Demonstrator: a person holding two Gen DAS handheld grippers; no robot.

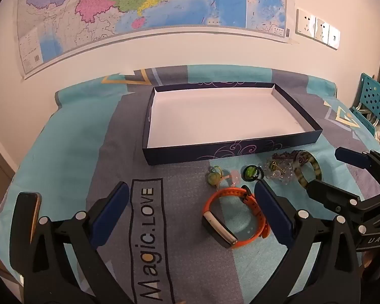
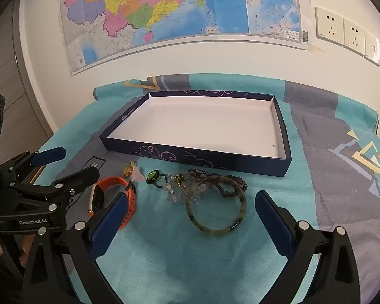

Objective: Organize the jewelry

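Both claws hang wide open and empty over the tablecloth; the tray box behind the jewelry holds nothing yet.

Left to right, risks as we see them:
- Left gripper sits nearest the orange smartwatch. The strap is a springy loop, so a pinch on one side may roll it or flick it away.
- Yellow-green pendant and green ring: small and low on soft cloth, so our pads may pinch fabric instead.
- Clear bead bracelet, dark bead string and mottled green bangle overlap. If the right gripper lifts the bangle, we'd likely drag the beads along.
- The bangle is hard and smooth, so it could slip and drop.
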